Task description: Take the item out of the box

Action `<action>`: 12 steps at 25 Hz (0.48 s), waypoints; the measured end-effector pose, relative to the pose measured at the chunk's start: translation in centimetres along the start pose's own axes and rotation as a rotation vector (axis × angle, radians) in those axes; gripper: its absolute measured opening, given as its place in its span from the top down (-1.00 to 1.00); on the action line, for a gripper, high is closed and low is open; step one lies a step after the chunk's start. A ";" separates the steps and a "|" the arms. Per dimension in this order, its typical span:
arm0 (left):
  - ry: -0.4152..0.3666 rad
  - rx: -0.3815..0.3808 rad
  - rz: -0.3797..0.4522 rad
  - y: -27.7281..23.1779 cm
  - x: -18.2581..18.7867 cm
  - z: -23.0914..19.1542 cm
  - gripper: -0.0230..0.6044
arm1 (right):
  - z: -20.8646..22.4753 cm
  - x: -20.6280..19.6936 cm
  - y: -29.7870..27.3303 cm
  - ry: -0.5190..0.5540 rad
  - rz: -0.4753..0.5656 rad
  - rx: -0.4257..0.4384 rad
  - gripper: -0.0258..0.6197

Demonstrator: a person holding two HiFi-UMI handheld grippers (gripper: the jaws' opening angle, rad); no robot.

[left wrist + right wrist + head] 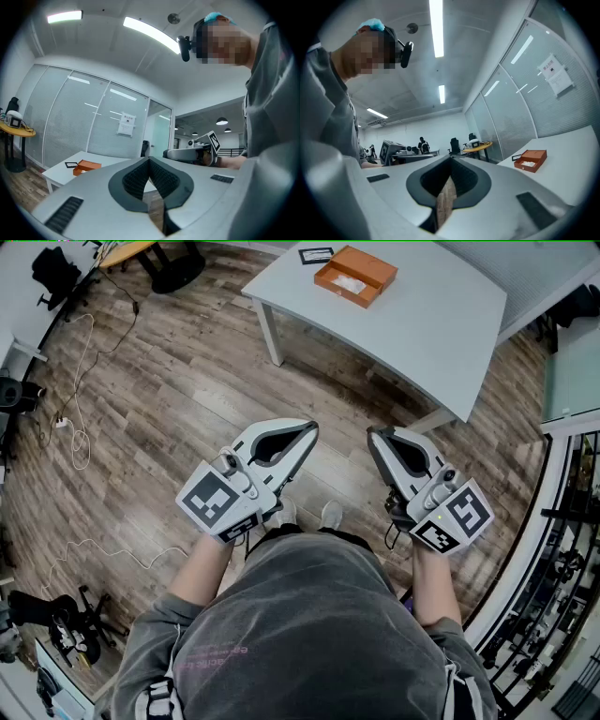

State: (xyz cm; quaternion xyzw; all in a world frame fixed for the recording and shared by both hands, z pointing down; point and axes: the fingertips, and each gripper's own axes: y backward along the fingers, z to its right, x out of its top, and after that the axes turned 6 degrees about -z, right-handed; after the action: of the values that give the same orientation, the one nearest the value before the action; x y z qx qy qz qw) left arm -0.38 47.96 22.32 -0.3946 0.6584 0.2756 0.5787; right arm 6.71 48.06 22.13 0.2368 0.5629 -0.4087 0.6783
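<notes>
An open orange box (354,275) lies on the white table (422,324) far ahead of me, with a white item (349,284) inside it. Both gripper views catch the orange box (86,166) (531,159) small and distant. My left gripper (312,427) and right gripper (372,433) are held side by side at waist height over the wooden floor, well short of the table. Each is shut with nothing between its jaws, as the left gripper (149,160) and right gripper (450,159) show in their own views.
A black-framed card (316,255) lies beside the box. White cables (80,427) trail over the floor at left, near a black chair base (178,268). A black railing (562,549) runs along the right. A yellow round table (477,146) and distant people (423,144) stand beyond.
</notes>
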 end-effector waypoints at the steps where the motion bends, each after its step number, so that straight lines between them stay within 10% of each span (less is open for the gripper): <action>1: 0.000 0.001 -0.001 -0.2 0.0 0.0 0.91 | 0.2 0.0 0.1 -0.001 0.000 0.000 0.92; 12: 0.005 0.030 -0.009 -1.0 -0.9 1.4 0.91 | 1.6 -0.7 2.4 -0.026 0.018 -0.039 0.91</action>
State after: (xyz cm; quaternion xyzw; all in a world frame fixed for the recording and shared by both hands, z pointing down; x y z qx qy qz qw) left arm 1.17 48.74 23.05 -0.3894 0.6623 0.2622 0.5839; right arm 9.62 48.35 22.90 0.2234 0.5597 -0.3946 0.6936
